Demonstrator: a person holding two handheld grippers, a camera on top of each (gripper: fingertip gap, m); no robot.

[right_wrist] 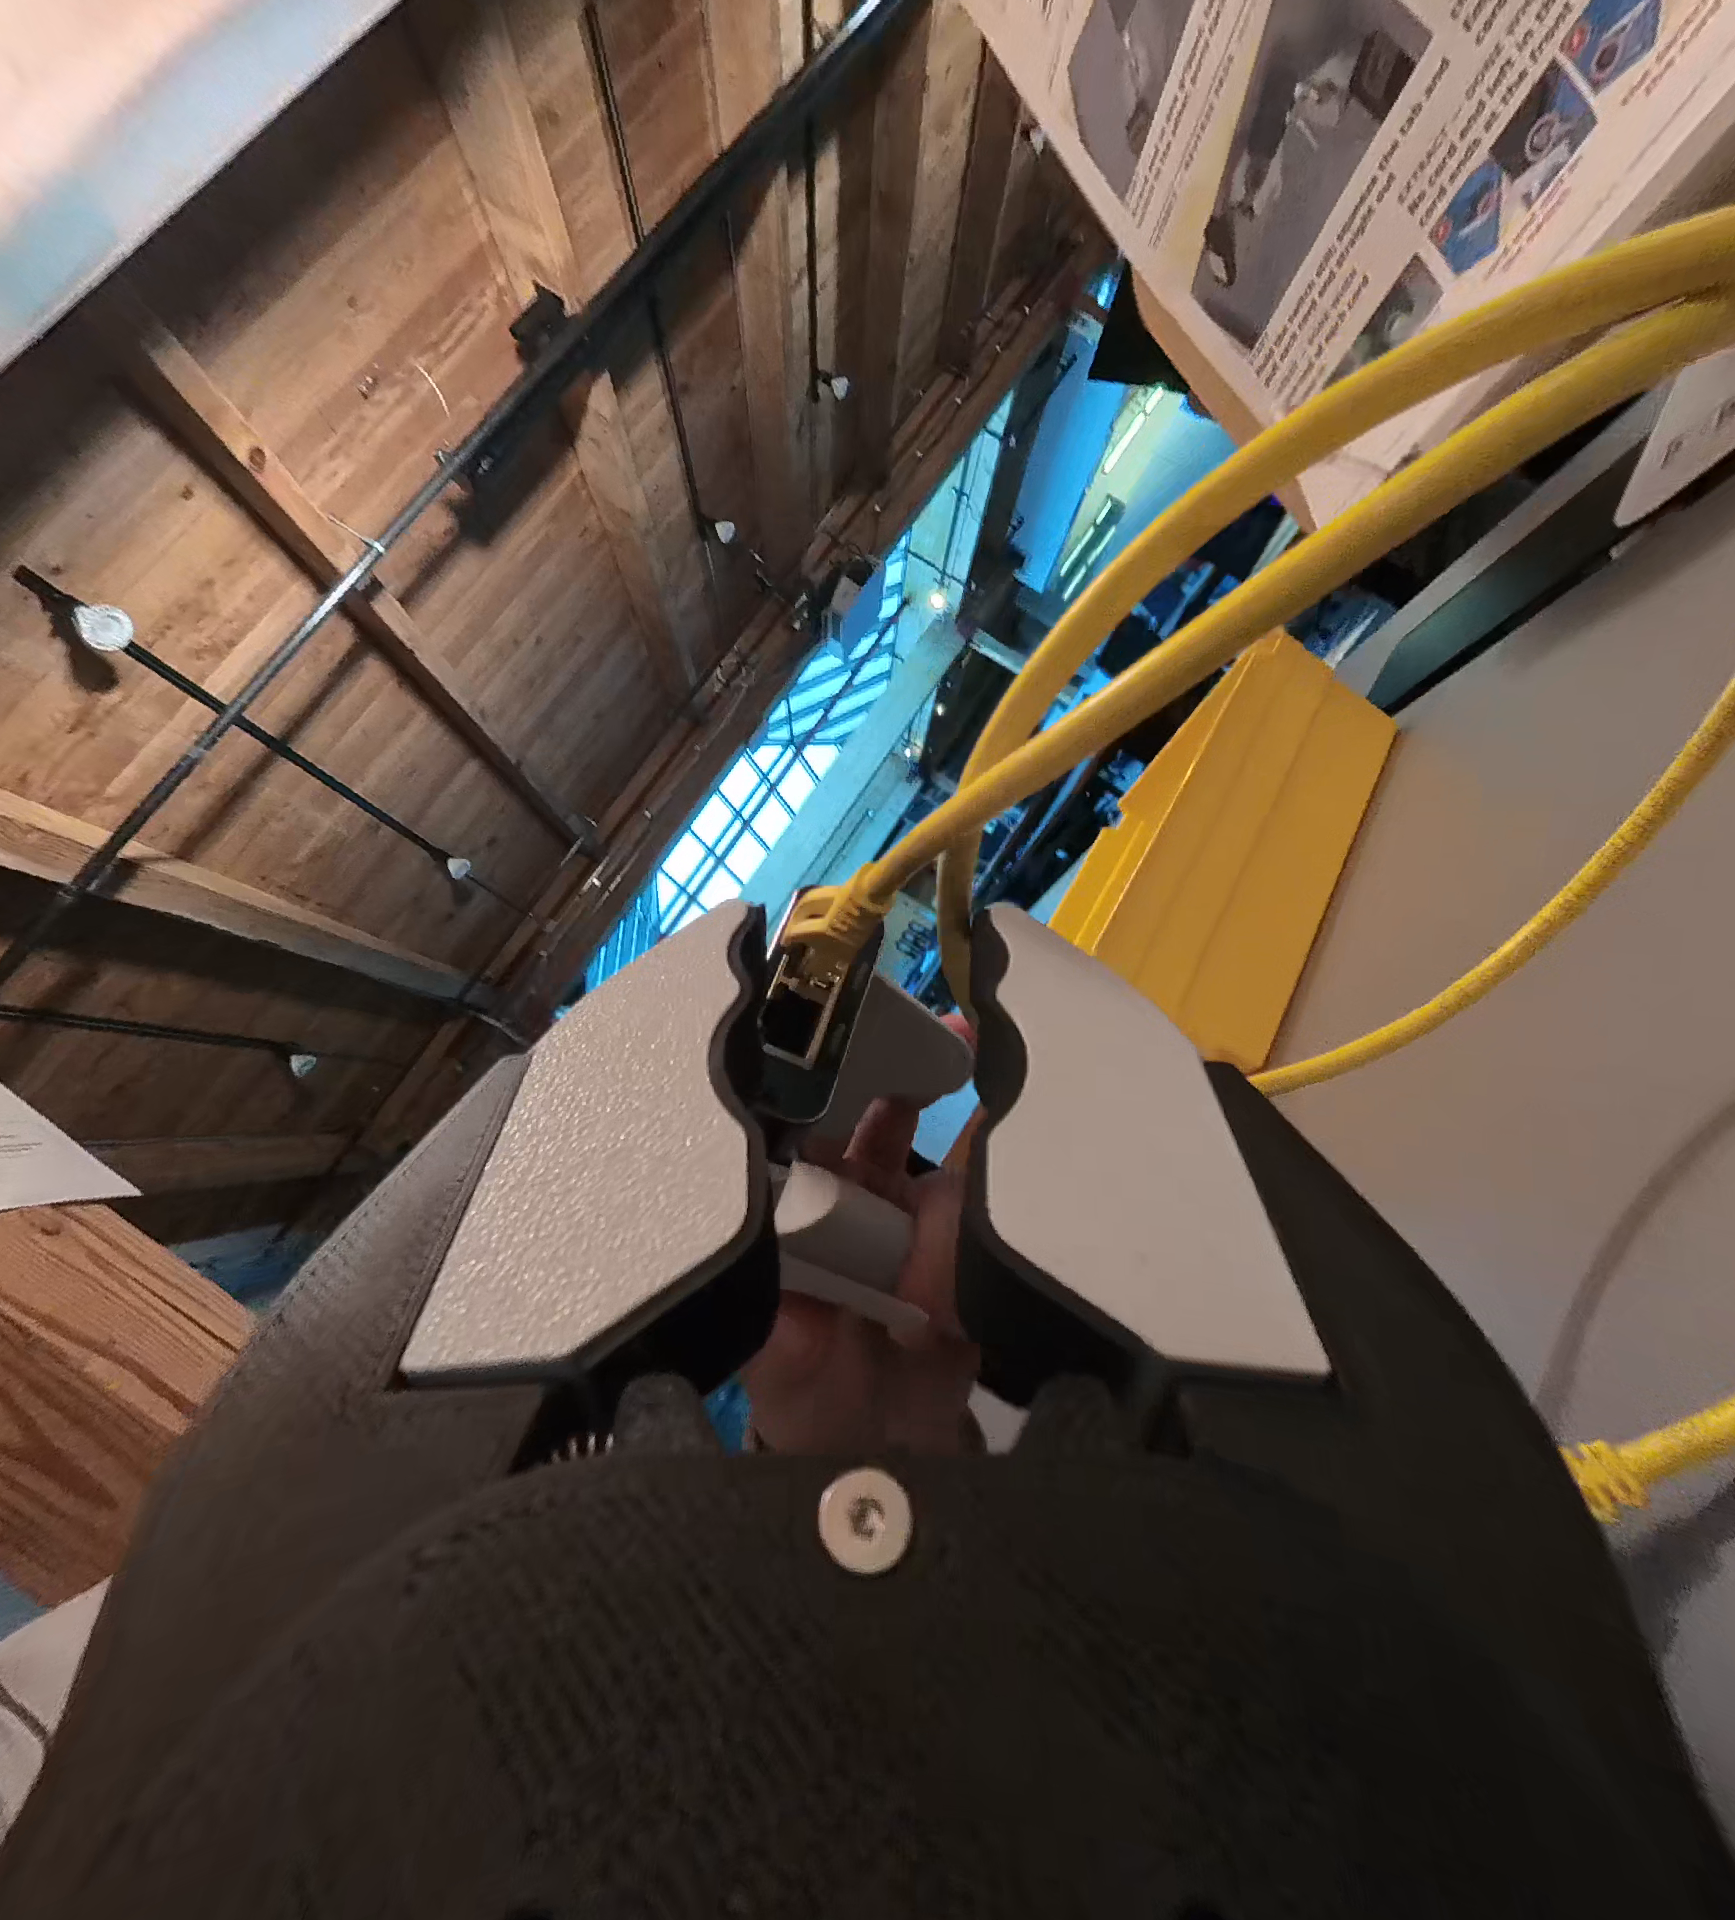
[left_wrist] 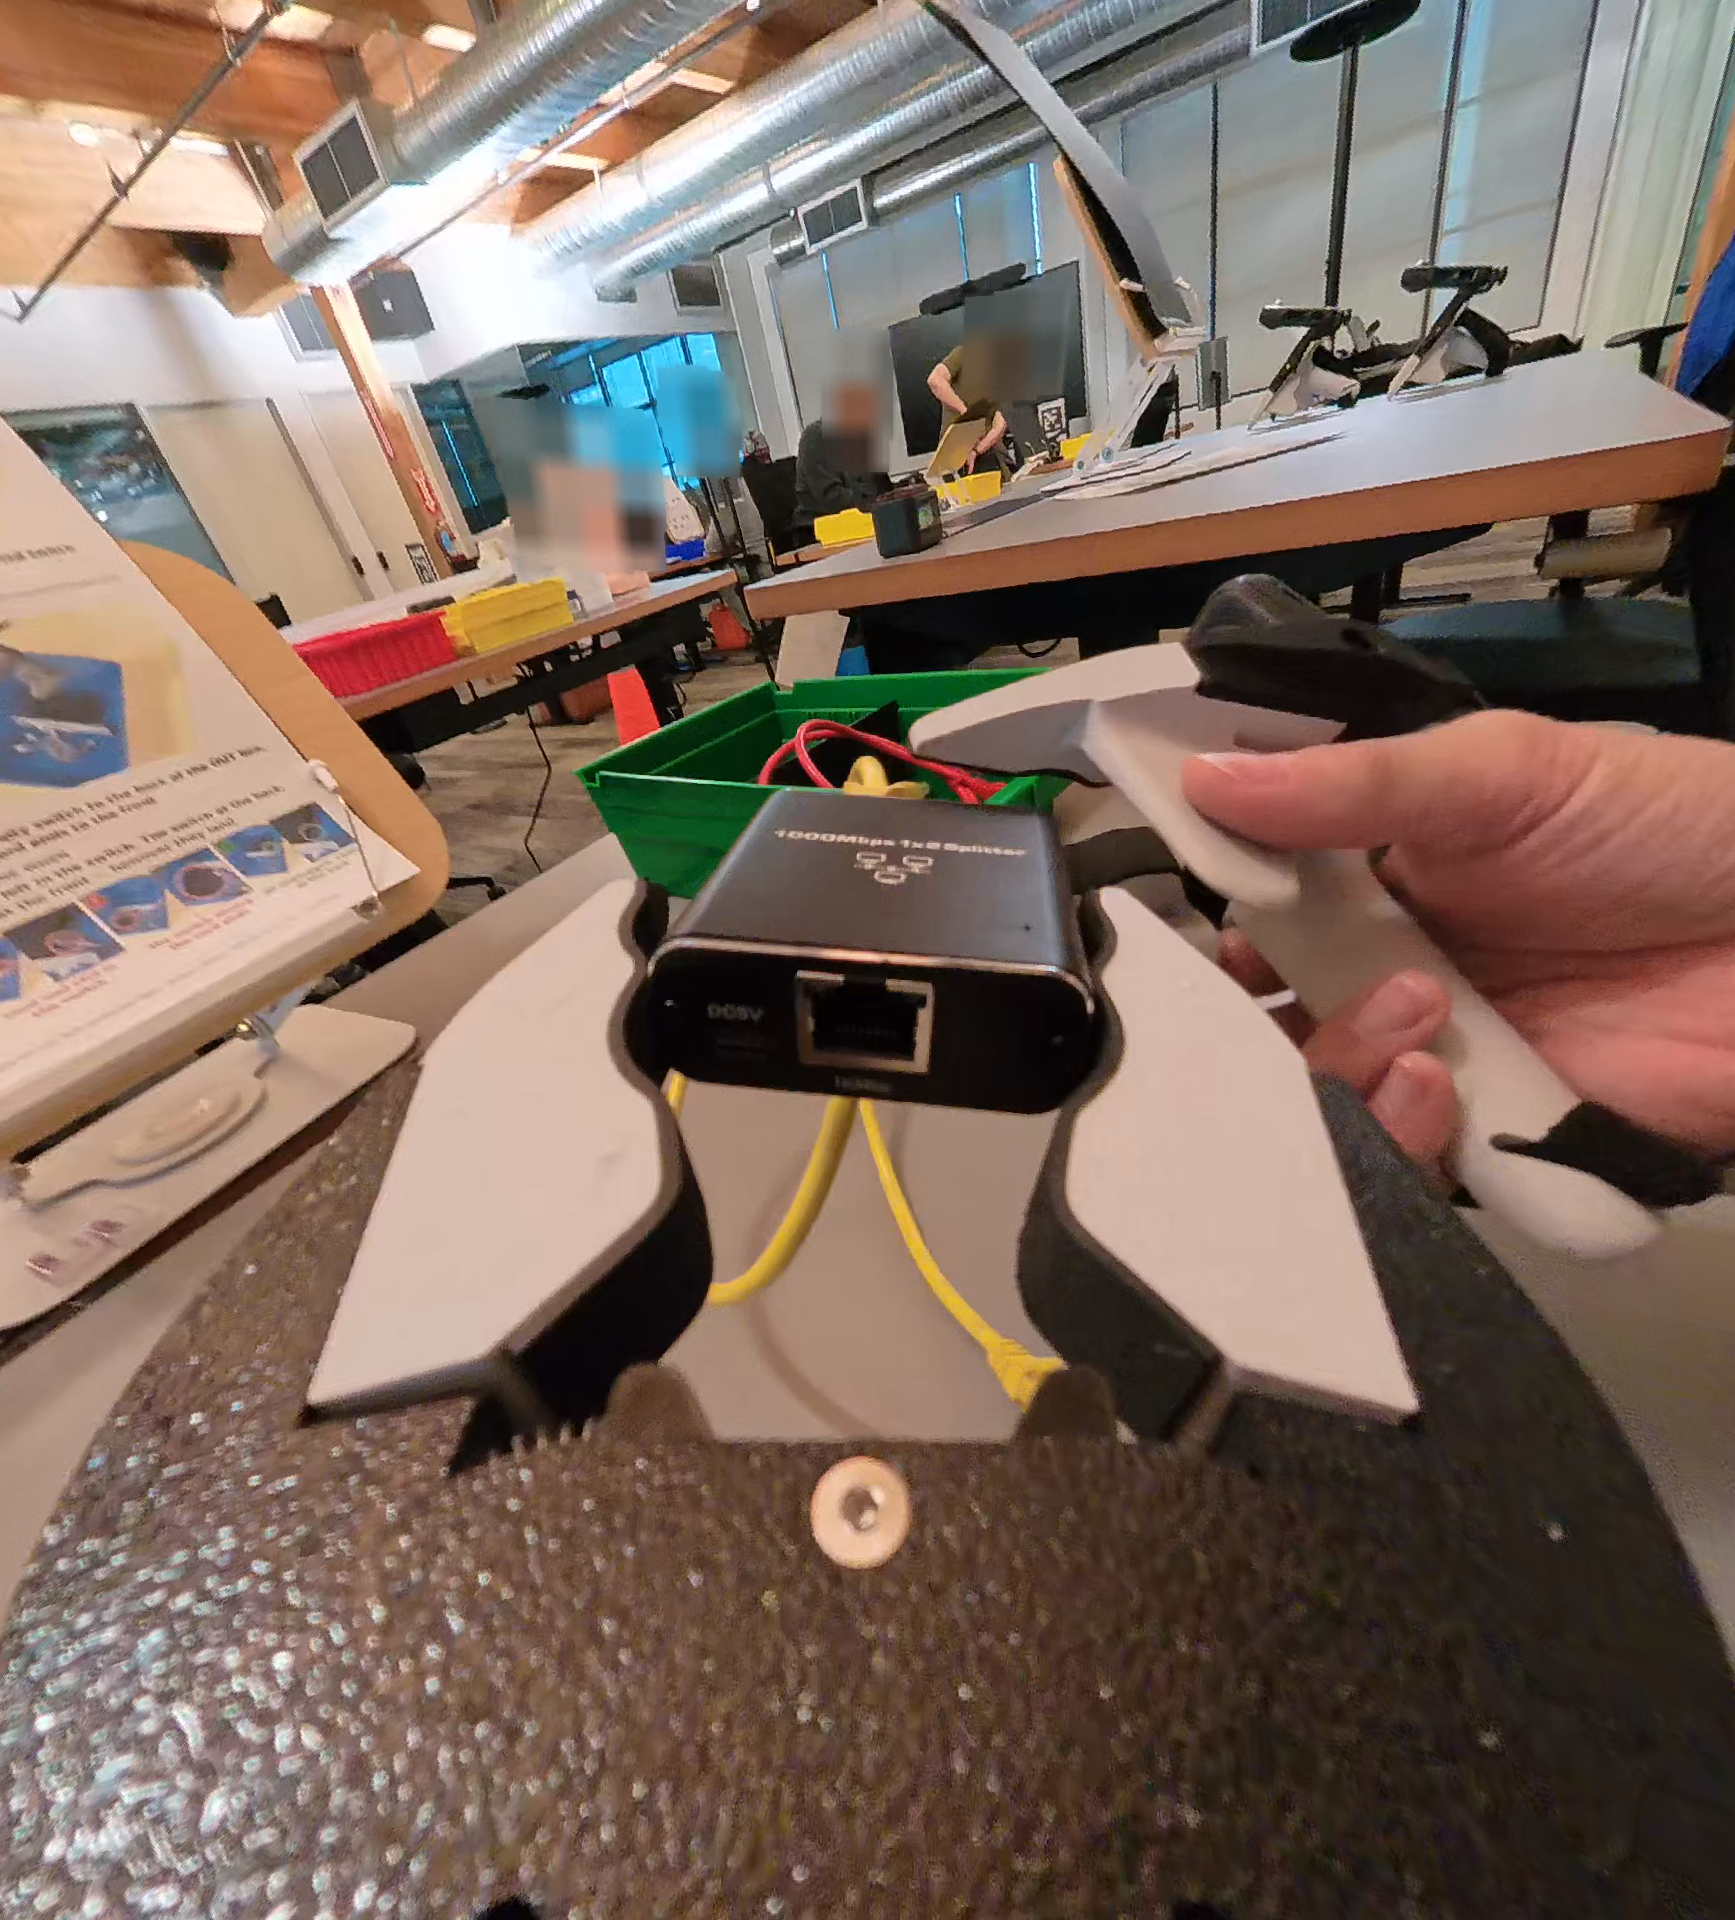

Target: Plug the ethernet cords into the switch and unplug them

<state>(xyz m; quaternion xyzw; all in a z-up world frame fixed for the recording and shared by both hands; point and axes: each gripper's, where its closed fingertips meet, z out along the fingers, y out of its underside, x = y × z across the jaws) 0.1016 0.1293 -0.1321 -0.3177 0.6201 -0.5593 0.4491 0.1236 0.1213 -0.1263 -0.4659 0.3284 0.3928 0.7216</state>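
Note:
My left gripper [left_wrist: 873, 935] is shut on the black switch [left_wrist: 884, 883] and holds it above the table, one empty port facing the camera. Yellow ethernet cords [left_wrist: 790, 1216] hang under it, and one loose plug [left_wrist: 1019, 1371] lies by my right finger. A hand holds my right gripper [left_wrist: 1050, 748] just behind the switch. In the right wrist view my right gripper [right_wrist: 863, 997] is open. The switch's far end [right_wrist: 806, 1029] sits between its tips. One yellow plug [right_wrist: 827, 920] is in a port there, next to an empty port. Another loose plug [right_wrist: 1601, 1475] lies on the table.
A green bin [left_wrist: 676, 800] with red wire stands right behind the switch. An instruction sheet on a wooden stand [left_wrist: 115, 779] is at the left. A yellow bin [right_wrist: 1227, 862] sits on the grey table [right_wrist: 1569, 1039]. People and other tables are far behind.

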